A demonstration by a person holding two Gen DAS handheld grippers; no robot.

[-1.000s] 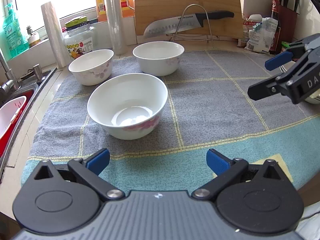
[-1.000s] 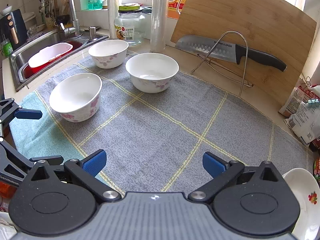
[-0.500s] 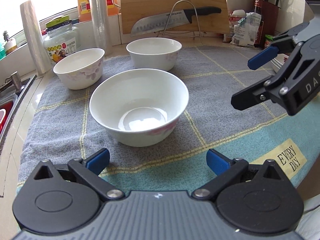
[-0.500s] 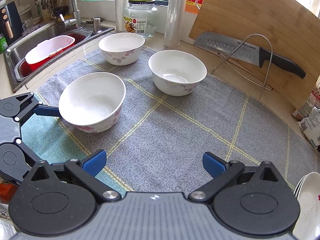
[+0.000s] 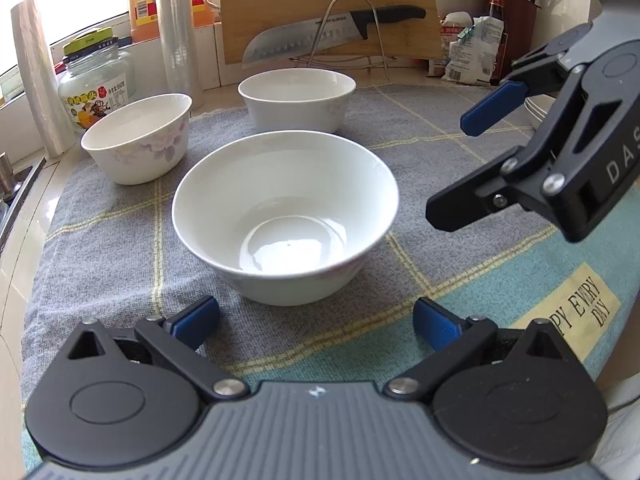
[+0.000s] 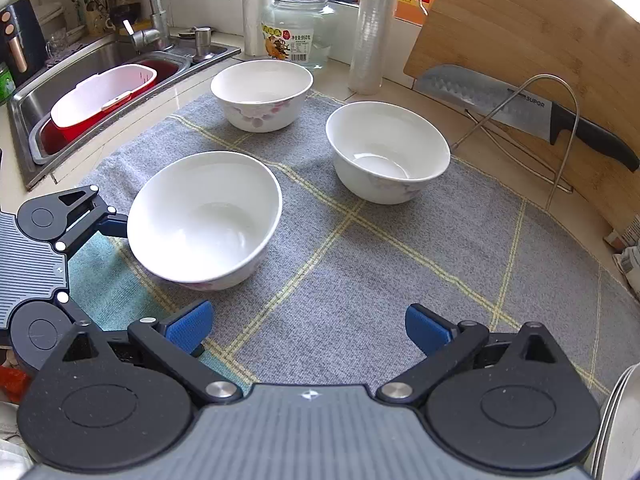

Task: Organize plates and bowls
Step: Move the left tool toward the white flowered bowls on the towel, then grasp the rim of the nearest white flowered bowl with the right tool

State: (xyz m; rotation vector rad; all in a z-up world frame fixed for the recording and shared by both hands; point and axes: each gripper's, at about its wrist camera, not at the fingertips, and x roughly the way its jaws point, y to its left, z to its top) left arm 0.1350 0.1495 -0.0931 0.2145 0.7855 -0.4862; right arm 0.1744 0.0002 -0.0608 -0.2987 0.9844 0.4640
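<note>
Three white bowls sit upright on the grey mat (image 6: 400, 280), all empty. Left gripper (image 5: 316, 320) has jaws wide apart, low and just short of the nearest bowl (image 5: 286, 216) — no contact visible. Right gripper (image 6: 306, 330) also spread open, holding nothing, over bare mat near that bowl. Floral bowl (image 6: 262, 94) and third bowl (image 6: 388, 152) sit farther back, apart. Plate stack (image 6: 622, 420) at right edge — only its rim shows.
</note>
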